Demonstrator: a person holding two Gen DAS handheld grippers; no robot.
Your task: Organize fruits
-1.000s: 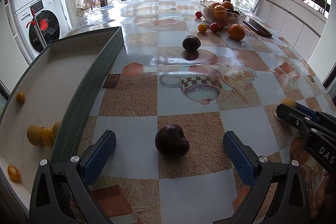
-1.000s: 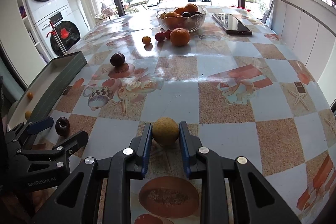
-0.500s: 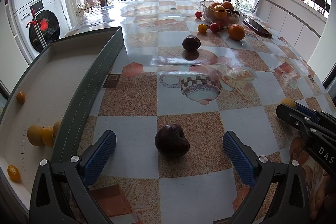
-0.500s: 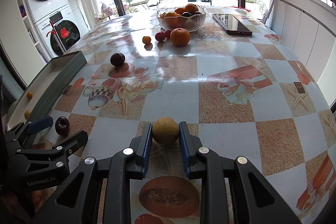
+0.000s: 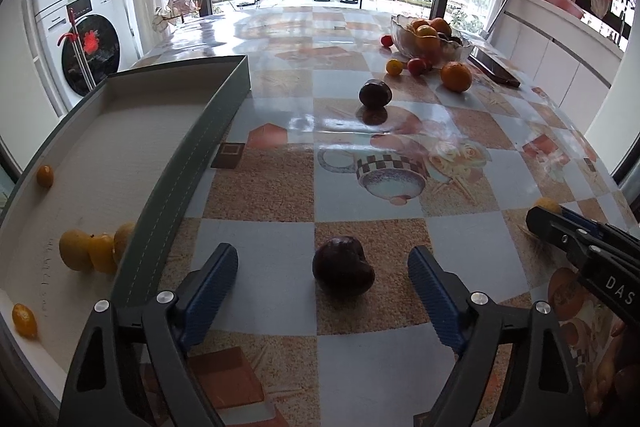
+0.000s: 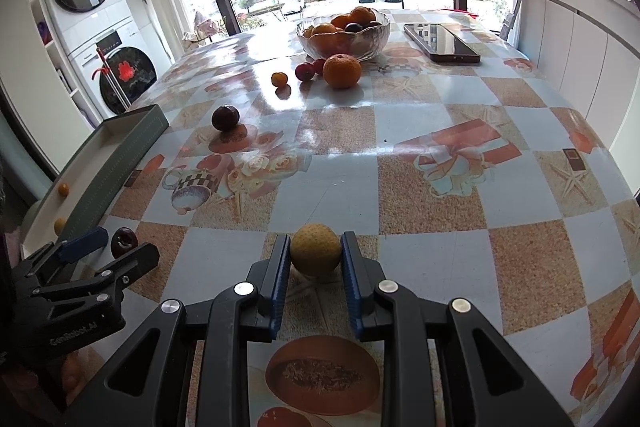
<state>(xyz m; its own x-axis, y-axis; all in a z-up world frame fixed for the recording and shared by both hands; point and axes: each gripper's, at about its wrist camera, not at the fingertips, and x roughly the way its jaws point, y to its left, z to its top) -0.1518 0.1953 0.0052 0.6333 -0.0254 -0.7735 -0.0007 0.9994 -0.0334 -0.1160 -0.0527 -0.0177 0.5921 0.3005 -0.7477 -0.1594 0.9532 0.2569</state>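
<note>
My left gripper (image 5: 322, 267) is wide open on either side of a dark purple plum (image 5: 343, 271) that rests on the table; it also shows in the right wrist view (image 6: 106, 247). My right gripper (image 6: 315, 255) is shut on a rough yellow-tan round fruit (image 6: 315, 249) low over the table. A green tray (image 5: 192, 155) with a white inside lies at the left and holds several small yellow and orange fruits (image 5: 92, 251). A second dark plum (image 5: 375, 93) sits mid-table.
At the far side stands a glass bowl (image 6: 343, 35) of oranges and plums, with an orange (image 6: 341, 70), small red fruits (image 6: 304, 70) and a small yellow fruit (image 6: 279, 79) in front. A phone (image 6: 440, 43) lies right of the bowl. Washing machines stand at the left.
</note>
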